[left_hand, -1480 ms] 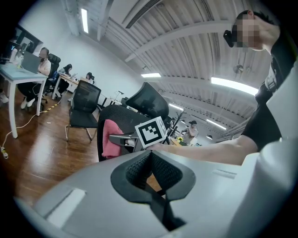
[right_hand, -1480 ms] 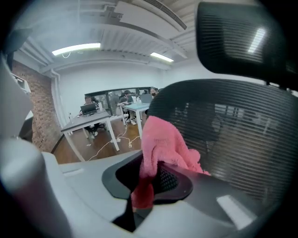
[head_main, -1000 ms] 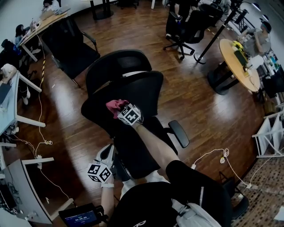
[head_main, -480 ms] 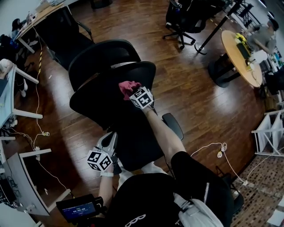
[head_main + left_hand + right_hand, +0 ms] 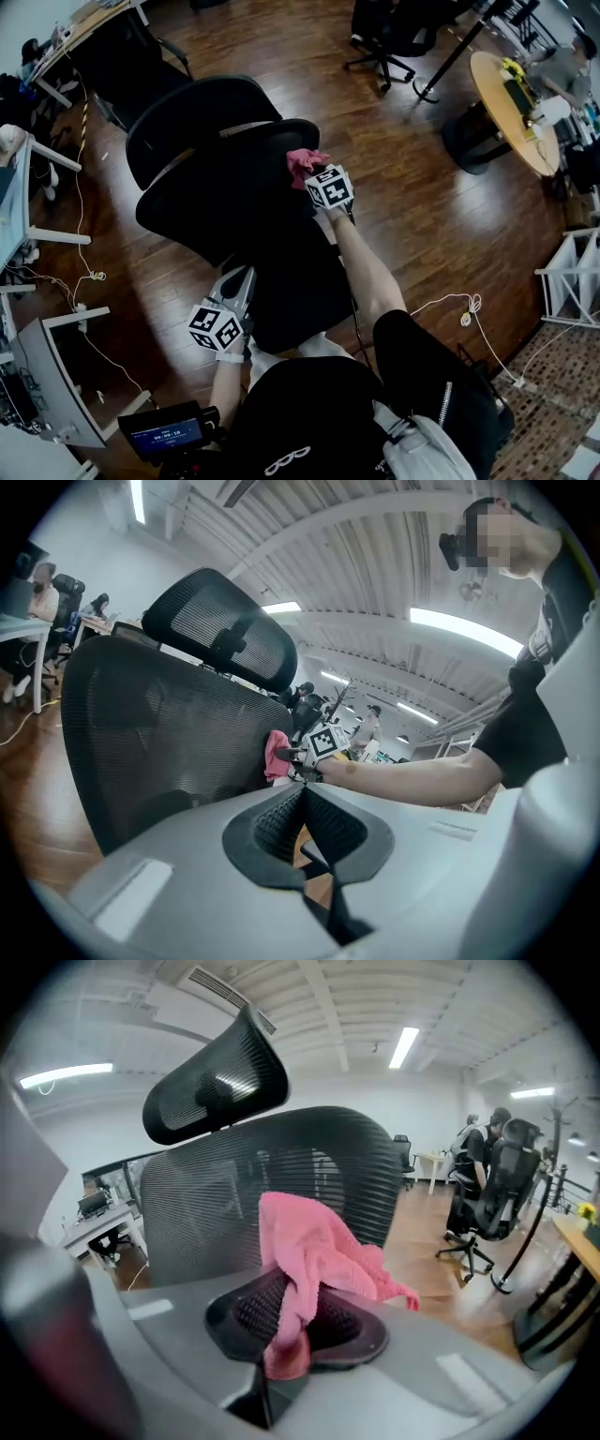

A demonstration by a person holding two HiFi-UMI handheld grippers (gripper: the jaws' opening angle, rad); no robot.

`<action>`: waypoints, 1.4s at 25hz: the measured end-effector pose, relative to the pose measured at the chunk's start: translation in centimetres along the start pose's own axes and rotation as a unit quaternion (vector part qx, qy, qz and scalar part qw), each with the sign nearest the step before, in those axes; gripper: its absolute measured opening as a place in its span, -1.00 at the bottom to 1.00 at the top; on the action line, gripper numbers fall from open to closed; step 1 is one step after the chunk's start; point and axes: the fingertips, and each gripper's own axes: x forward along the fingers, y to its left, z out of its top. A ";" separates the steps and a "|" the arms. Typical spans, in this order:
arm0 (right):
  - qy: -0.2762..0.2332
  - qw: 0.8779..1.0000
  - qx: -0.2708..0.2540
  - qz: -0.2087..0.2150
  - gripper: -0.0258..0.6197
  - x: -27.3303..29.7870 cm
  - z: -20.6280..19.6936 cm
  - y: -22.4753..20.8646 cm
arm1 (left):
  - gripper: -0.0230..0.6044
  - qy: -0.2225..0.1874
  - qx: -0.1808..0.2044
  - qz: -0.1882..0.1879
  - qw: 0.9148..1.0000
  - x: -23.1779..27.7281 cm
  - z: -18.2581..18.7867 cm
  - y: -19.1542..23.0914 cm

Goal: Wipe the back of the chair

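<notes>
Right gripper (image 5: 295, 1321) holds a pink cloth (image 5: 314, 1246) on the chair back (image 5: 206, 1208).
Its jaws are clamped on the cloth, whose loose folds bunch above the pads and touch the mesh at the back's upper edge, at its right end in the head view, below the headrest (image 5: 197, 108). The left gripper (image 5: 300, 813) hangs low behind the chair, jaws pressed together with nothing between them, well apart from the cloth.

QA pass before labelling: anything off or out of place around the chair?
Nothing stands out. Right tongs grip the pink cloth at the edge of the office chair's mesh back; left tongs are shut and empty, low beside the seat. Only a white cable trails loose on the wood floor.
</notes>
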 end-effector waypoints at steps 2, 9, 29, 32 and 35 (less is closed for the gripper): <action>0.005 1.000 0.007 -0.019 -0.79 -0.7 -0.6 -1.8 | -0.95 0.003 0.000 -0.002 1.000 0.5 0.0 -0.5; 0.037 0.996 0.019 -0.077 -0.79 -1.5 -2.8 -3.9 | -0.95 0.004 -0.003 -0.002 1.000 -0.1 -0.4 -0.7; 0.054 0.995 -0.060 0.062 -0.79 7.6 -1.4 21.1 | -0.95 -0.020 -0.021 0.044 0.999 -10.6 -0.8 4.7; 0.046 0.993 -0.073 0.083 -0.79 8.9 -1.0 25.1 | -0.95 -0.022 -0.024 0.051 0.998 -12.5 -1.1 5.6; 0.046 0.991 -0.082 0.100 -0.79 9.8 -0.9 28.2 | -0.95 -0.024 -0.026 0.059 0.998 -13.9 -1.2 6.3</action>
